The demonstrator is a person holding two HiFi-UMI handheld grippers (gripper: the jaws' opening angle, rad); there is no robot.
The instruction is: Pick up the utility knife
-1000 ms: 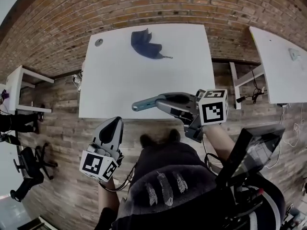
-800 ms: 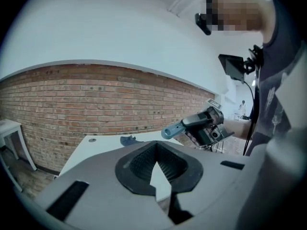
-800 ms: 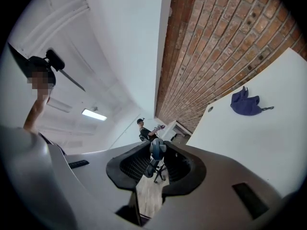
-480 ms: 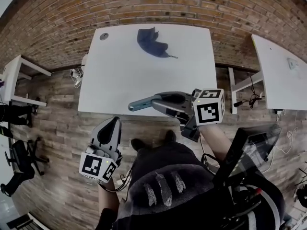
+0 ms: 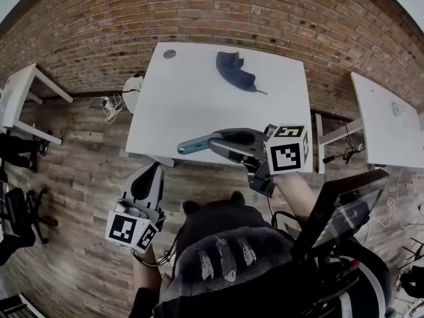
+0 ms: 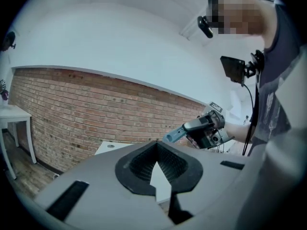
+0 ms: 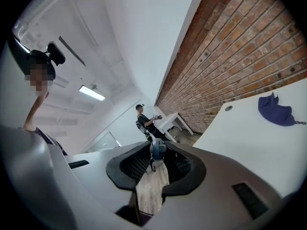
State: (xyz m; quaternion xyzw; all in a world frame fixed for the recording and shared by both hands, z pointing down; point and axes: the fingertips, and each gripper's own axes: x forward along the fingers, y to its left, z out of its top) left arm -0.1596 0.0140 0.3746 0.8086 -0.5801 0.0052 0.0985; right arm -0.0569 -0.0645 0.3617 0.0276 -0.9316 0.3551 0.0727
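The utility knife (image 5: 197, 143), blue-grey and slim, sticks out to the left from my right gripper (image 5: 222, 140), which is shut on its handle and held over the near edge of the white table (image 5: 192, 105). The left gripper view shows the knife (image 6: 176, 132) in that gripper (image 6: 204, 128) from the side. Seen end-on in the right gripper view, the knife (image 7: 157, 148) sits between the pads of the right gripper (image 7: 156, 163). My left gripper (image 5: 151, 175) hangs lower left over the wooden floor, shut and holding nothing (image 6: 156, 166).
A dark blue cloth (image 5: 233, 70) lies at the table's far side, also visible in the right gripper view (image 7: 276, 111). Another white table (image 5: 387, 121) stands at right, a small one (image 5: 20, 95) at left. A dark screen (image 5: 341, 207) hangs by my chest. Another person (image 7: 144, 122) stands far off.
The table and cloth have slid right in the head view as I moved. Both grippers keep their places before me, the knife still in the right one.
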